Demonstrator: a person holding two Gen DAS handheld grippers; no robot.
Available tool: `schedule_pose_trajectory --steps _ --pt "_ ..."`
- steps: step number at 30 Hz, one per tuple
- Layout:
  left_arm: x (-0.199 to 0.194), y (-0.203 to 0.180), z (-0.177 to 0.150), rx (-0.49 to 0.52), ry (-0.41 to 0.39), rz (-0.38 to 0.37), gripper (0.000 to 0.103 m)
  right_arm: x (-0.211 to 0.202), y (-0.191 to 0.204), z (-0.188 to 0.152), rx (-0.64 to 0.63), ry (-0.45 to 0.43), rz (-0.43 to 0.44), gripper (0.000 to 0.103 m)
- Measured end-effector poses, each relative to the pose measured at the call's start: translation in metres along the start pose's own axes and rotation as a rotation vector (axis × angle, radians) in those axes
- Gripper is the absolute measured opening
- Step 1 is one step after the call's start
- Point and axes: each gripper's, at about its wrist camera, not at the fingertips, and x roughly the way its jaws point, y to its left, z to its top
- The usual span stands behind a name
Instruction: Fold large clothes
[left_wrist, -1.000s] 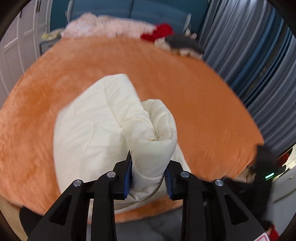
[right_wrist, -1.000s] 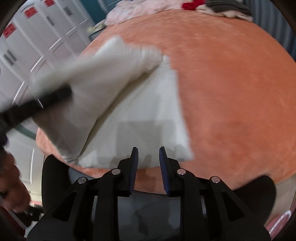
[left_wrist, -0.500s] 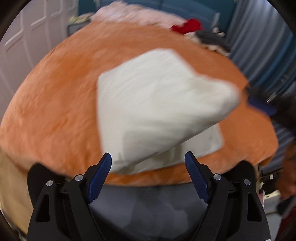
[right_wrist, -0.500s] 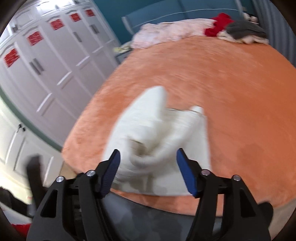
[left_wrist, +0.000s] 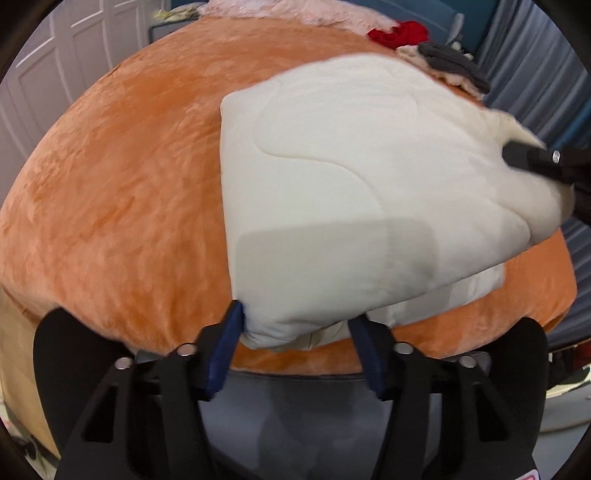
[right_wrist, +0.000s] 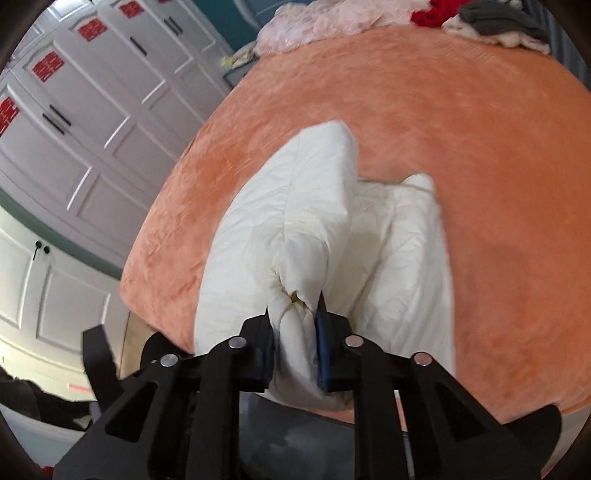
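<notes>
Nearest the left wrist camera, the left tool (left_wrist: 297, 334) stands with its jaws spread wide around the near corner of the cream padded garment (left_wrist: 354, 177). One blue pad touches the cloth at the corner, the other sits beside it, and nothing is pinched, so this tool is open.

Nearest the right wrist camera, the right tool (right_wrist: 294, 338) is clamped tight on a bunched fold of the same cream padded garment (right_wrist: 295, 236). The cloth puckers between the pads and rises from the lower layers. In the left view the same tool (left_wrist: 532, 160) shows at the garment's far right edge, lifting that side clear of the layer beneath.

The garment lies at the near edge of the orange plush bed (left_wrist: 122, 177), already gathered into a thick, several-layered bundle rather than spread flat. By the look of it, the main folds are made and one last flap is in hand. It remains to lay that flap down, square the edges and let go. The underside layers look uneven near the front, so some tidying is likely needed.

Further back, along the far edge of the bed, lies a heap of other clothes (right_wrist: 491, 16), pink, red and grey, none of them folded. The task probably has more pieces to go.
</notes>
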Motion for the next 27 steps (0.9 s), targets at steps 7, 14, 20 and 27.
schedule_pose_trajectory --steps 7,14,20,27 --pt "-0.017 -0.032 0.013 0.102 -0.051 -0.036 0.033 -0.015 -0.041 -0.039 0.058 -0.023 -0.188 0.016" --pt "0.008 -0.055 0.007 0.164 0.004 -0.004 0.032 0.023 -0.079 -0.068 0.121 0.042 -0.231 0.016" --pt "0.014 -0.057 -0.002 0.196 0.013 0.028 0.033 0.045 -0.082 -0.067 0.091 0.059 -0.245 0.018" --pt "-0.048 -0.031 0.002 0.108 -0.020 -0.075 0.032 0.045 -0.095 -0.065 0.123 0.058 -0.208 0.020"
